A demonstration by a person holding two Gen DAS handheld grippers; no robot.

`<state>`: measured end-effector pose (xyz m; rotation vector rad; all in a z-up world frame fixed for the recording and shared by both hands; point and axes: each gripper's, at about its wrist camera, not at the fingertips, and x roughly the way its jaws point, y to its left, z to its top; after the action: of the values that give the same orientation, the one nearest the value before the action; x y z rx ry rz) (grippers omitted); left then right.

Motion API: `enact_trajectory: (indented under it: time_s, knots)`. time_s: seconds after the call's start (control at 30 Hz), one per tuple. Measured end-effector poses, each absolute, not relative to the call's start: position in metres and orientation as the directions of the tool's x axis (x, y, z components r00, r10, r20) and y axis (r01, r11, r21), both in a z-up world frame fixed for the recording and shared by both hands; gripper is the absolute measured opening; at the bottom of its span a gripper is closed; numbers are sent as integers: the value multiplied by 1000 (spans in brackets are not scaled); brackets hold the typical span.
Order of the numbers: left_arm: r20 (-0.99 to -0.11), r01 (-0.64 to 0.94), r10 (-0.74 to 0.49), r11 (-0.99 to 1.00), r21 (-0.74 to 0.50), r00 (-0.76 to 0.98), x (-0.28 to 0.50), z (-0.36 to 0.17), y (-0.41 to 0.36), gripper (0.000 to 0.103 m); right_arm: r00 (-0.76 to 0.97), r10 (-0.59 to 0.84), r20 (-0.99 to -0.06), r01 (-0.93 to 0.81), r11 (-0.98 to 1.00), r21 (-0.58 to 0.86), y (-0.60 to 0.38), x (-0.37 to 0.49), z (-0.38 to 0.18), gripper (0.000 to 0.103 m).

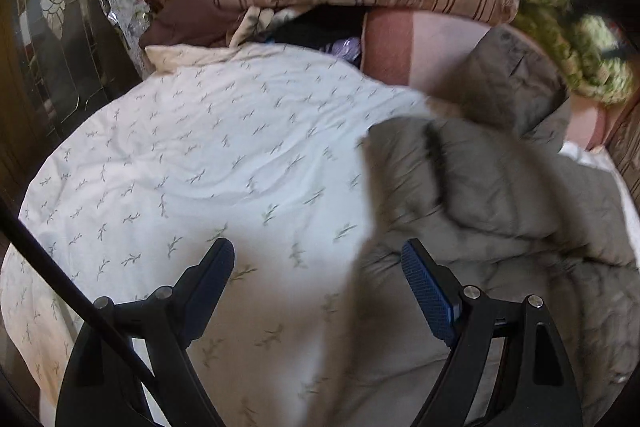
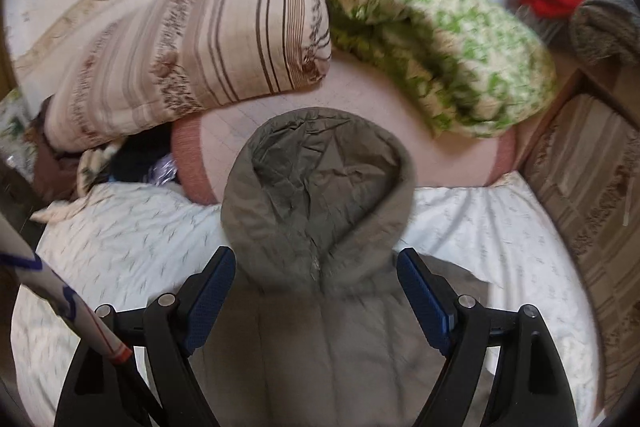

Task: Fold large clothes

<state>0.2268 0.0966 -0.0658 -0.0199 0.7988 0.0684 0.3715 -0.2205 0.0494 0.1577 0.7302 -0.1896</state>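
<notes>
A grey-olive padded hooded jacket lies on the white leaf-print bedspread. In the left wrist view it is bunched at the right, its left edge reaching down between my fingers. My left gripper is open and empty, over the bedspread and the jacket's edge. In the right wrist view the jacket lies front up with its hood spread flat toward the pillows. My right gripper is open and empty, above the collar just below the hood.
A striped floral folded quilt and a green patterned blanket lie at the head of the bed, over a pink pillow. Dark clothes are piled at the far left. A dark cabinet stands left; a striped cushion lies right.
</notes>
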Motion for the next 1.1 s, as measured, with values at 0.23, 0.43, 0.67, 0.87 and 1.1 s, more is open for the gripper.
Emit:
enact_trajectory:
  time_s: [0.23, 0.43, 0.67, 0.87, 1.1]
  knots:
    - [-757, -95, 50, 995, -16, 652, 251, -83, 118, 85, 709, -112, -696, 231, 970, 80, -195, 495, 25, 87]
    - [-785, -72, 33, 997, -15, 619, 257, -96, 113, 85, 684, -130, -718, 307, 944, 122, -198, 559, 1, 87]
    - [-778, -39, 20, 999, -5, 628, 253, -94, 103, 85, 624, -63, -779, 328, 926, 188, -212, 574, -24, 9]
    - [-774, -38, -3, 999, -35, 633, 248, -89, 106, 85, 695, -34, -718, 227, 958, 174, -200, 494, 26, 7]
    - [-759, -47, -8, 998, -50, 651, 236, -83, 110, 85, 743, 59, -666, 90, 978, 187, -182, 332, 64, 6]
